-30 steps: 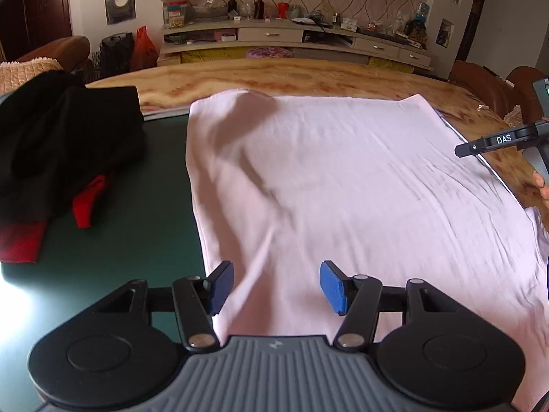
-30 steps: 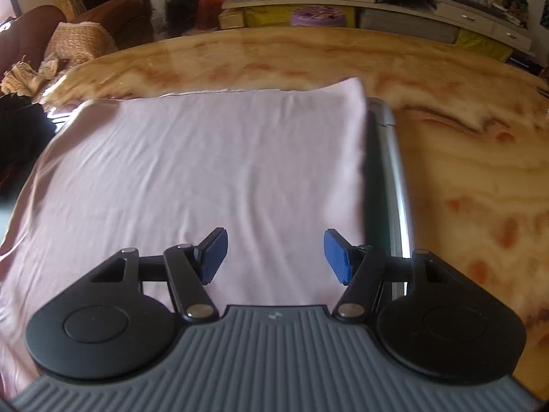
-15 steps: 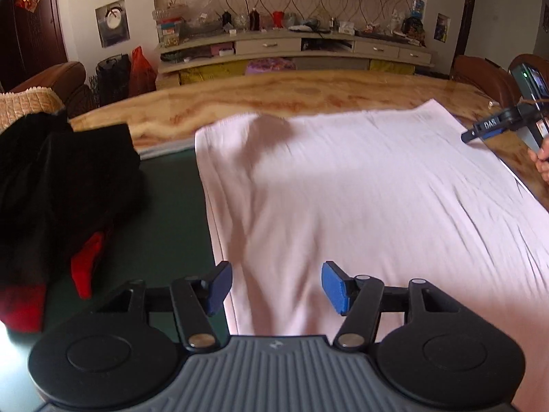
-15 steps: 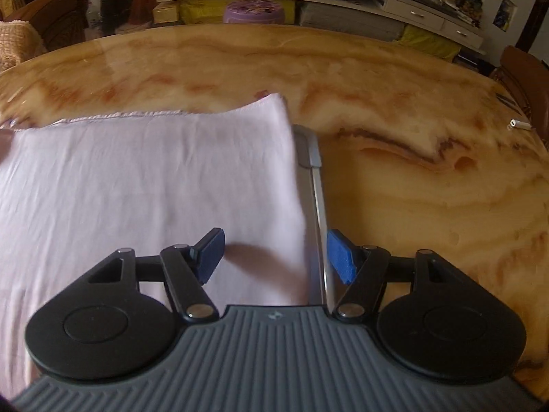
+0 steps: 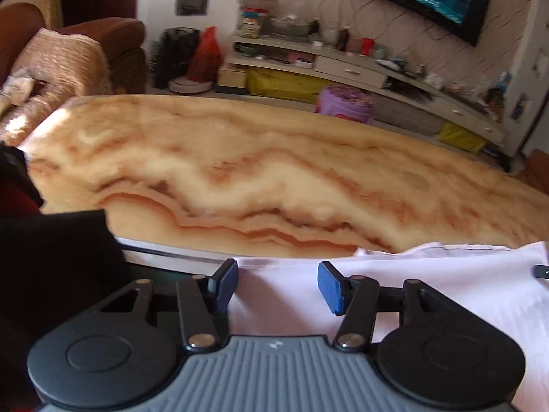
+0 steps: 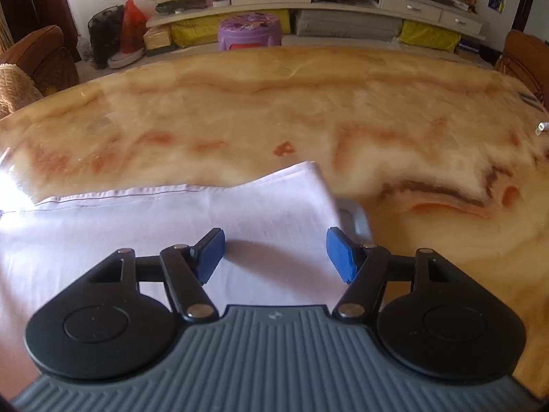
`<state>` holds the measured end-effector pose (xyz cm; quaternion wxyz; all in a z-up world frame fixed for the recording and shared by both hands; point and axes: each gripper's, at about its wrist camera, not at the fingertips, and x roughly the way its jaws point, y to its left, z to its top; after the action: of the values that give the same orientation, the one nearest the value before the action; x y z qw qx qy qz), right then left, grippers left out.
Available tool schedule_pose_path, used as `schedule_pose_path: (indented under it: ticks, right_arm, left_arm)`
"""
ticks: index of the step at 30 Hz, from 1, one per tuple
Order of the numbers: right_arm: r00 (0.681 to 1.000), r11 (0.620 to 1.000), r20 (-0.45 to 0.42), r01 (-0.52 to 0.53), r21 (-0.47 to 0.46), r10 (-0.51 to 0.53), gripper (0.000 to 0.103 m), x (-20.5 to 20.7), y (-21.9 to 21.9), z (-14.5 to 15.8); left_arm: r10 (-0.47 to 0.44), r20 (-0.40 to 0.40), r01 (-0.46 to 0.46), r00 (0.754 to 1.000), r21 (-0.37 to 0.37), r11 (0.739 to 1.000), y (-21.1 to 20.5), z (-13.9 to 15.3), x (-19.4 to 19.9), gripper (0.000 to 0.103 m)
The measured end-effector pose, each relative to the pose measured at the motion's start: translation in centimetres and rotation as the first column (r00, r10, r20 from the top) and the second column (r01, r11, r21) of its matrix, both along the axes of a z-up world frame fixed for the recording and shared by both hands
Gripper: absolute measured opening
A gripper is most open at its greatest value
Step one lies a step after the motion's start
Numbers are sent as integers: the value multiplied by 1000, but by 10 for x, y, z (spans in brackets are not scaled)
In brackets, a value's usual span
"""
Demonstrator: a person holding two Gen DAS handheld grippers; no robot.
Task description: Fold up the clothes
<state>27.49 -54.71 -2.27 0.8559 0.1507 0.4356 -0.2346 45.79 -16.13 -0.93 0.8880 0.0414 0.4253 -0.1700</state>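
- Your left gripper (image 5: 278,286) is open over the far left corner of the pink cloth (image 5: 429,295). Its jaws have just been closing a little, and nothing is pinched yet.
- Your right gripper (image 6: 275,254) is open over the far right corner of the cloth, which lies flat on the marble table (image 6: 274,110).
- If you squeeze too high, you may miss the thin cloth.
- The left pad (image 5: 224,285) hangs past the cloth's edge, near the black clothes (image 5: 51,261). You might grab those.
- The table looks shiny, so the cloth may slide.
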Motion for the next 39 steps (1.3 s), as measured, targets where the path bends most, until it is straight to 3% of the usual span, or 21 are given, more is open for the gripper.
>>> schedule_pose_path:
  ticks: [2, 6, 11, 13, 14, 15, 17, 20, 22, 24, 25, 27, 29, 34, 37, 39]
  right_arm:
    - [1000, 1000, -3, -14, -10, 14, 74, -1, 2, -1]
    - [1000, 1000, -9, -10, -26, 10, 74, 0, 6, -1]
    - [1000, 999, 9, -24, -31, 25, 74, -4, 6, -1]
    - [1000, 999, 14, -23, -31, 24, 74, -4, 6, -1]
    - [1000, 999, 15, -22, -34, 22, 74, -4, 7, -1]
    - [1000, 999, 16, -19, -38, 20, 74, -4, 7, -2]
    - [1000, 999, 18, -16, -39, 17, 74, -4, 8, -2]
    - [1000, 999, 18, -21, -38, 22, 74, -4, 7, -2]
    - [999, 999, 20, -25, -39, 26, 74, -4, 7, -2]
    - [999, 999, 22, -26, -40, 27, 74, -5, 7, -2]
    - [999, 999, 23, -26, -41, 27, 74, -5, 7, -2]
    - [999, 999, 22, -25, -40, 26, 74, -5, 7, -2]
    - [999, 999, 22, -24, -41, 25, 74, -5, 7, -3]
    - [999, 999, 20, -31, -41, 32, 74, -5, 7, -2]
    - [999, 999, 24, -31, -43, 32, 74, -6, 7, -3]
    - [999, 999, 28, -29, -45, 30, 74, -7, 8, -4]
  left_arm:
    - [62, 0, -62, 998, 30, 998, 9, -2, 8, 60]
    - [1, -108, -18, 994, -151, 988, 29, 0, 16, 64]
    - [-18, -163, -24, 986, -248, 968, 29, -2, 24, 63]
    - [-26, -153, -11, 988, -233, 972, 23, -2, 22, 49]
    - [-32, -151, -2, 988, -219, 976, 19, -3, 20, 22]
    - [-35, -158, 2, 987, -205, 979, 16, -4, 19, 4]
    - [-7, -120, -14, 993, -173, 985, 15, -2, 12, 2]
    - [26, 43, -18, 999, -170, 985, 20, 20, -7, 2]
    - [42, 151, -20, 988, -144, 989, 19, 38, -22, 2]
    - [31, 250, -15, 968, -64, 998, 8, 50, -37, 2]
    - [11, 263, -8, 965, -14, 1000, 1, 51, -42, 3]
    - [17, 228, -37, 974, 82, 996, -11, 44, -40, 15]
    - [54, 201, -77, 978, 108, 991, -12, 36, -34, 24]
    - [73, 29, -74, 997, 13, 997, 4, 18, -12, 28]
    - [73, -68, -78, 995, -82, 994, 20, 8, 1, 41]
    - [75, -90, -87, 993, -145, 986, 30, 4, 5, 49]
